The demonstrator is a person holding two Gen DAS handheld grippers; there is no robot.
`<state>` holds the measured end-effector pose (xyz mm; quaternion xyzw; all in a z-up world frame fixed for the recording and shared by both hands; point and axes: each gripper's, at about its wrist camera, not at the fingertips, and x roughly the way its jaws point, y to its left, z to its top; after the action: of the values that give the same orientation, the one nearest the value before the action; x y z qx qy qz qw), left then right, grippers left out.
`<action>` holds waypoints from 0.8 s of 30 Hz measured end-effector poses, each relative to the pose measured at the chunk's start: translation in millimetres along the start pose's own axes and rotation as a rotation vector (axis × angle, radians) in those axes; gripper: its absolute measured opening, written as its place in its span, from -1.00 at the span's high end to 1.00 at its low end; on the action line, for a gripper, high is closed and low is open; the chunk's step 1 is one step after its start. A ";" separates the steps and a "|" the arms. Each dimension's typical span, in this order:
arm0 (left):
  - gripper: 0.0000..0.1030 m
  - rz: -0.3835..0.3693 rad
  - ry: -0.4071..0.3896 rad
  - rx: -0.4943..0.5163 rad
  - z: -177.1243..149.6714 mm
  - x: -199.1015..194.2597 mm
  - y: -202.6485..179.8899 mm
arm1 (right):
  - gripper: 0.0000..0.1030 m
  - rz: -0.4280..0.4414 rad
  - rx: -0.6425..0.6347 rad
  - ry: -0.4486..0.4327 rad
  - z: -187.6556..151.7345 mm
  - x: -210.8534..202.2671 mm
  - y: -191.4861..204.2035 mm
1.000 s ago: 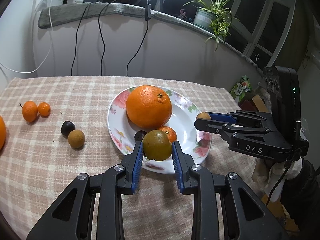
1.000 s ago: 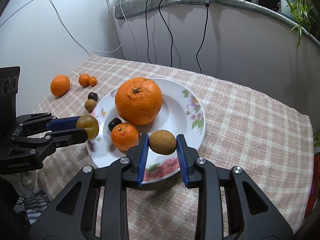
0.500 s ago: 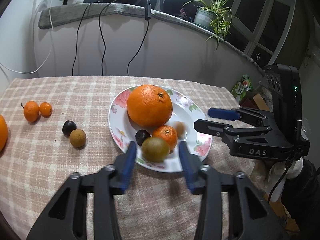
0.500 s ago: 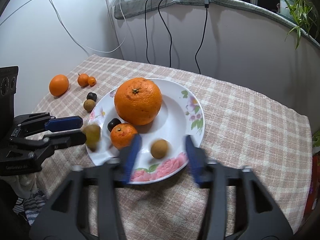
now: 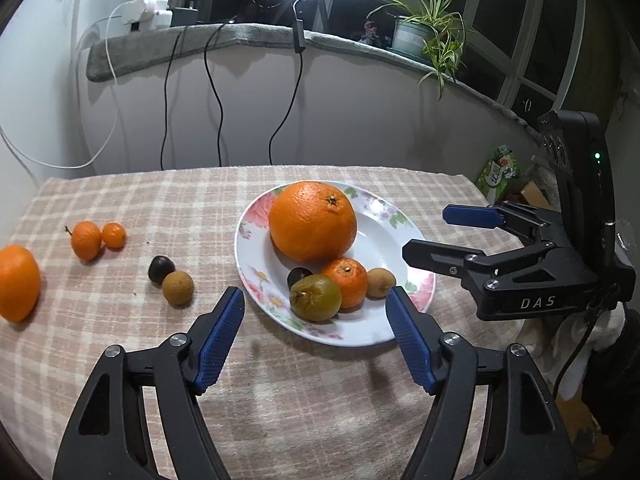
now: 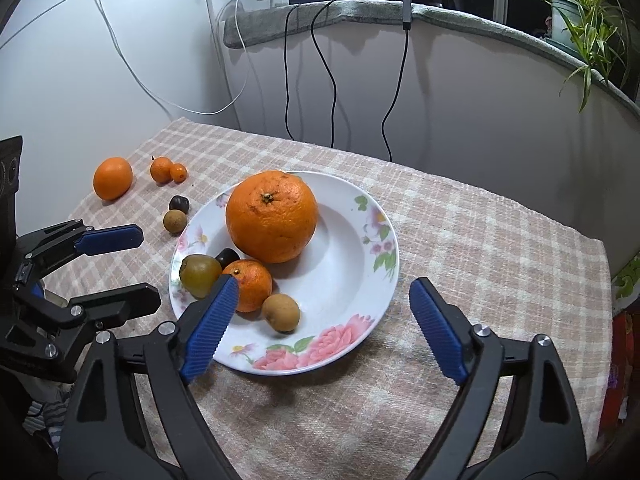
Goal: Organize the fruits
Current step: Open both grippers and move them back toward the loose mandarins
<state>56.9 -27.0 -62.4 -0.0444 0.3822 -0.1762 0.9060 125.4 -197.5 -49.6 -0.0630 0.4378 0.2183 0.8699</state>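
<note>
Your left claw (image 5: 315, 308) and right claw (image 6: 323, 306) have both just been opening and now stand wide apart with nothing clamped: the dull olive-green fruit (image 5: 315, 297) and the matte brown one (image 6: 281, 312) lie free on the glossy floral plate (image 6: 352, 320), beside the pebbly big orange (image 6: 272, 216). So the drop looks done; next you likely swing left for the fruit still on the checked woven cloth of the counter (image 5: 168, 208), starting with the rough tan longan (image 5: 177, 288) and the smooth dark one touching it.
</note>
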 end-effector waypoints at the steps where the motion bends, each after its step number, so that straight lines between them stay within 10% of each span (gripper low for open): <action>1: -0.42 0.003 -0.002 0.001 -0.3 -0.7 -0.1 | -0.74 -0.002 0.002 -0.001 0.5 -0.5 -0.5; 24: -0.42 0.040 -0.042 0.004 -2.6 -16.3 15.0 | -0.75 0.022 -0.030 -0.028 21.6 -4.2 14.3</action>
<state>48.9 -7.1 -56.5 -0.0386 0.3634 -0.1580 0.9173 132.8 -179.5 -31.9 -0.0683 0.4228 0.2351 0.8725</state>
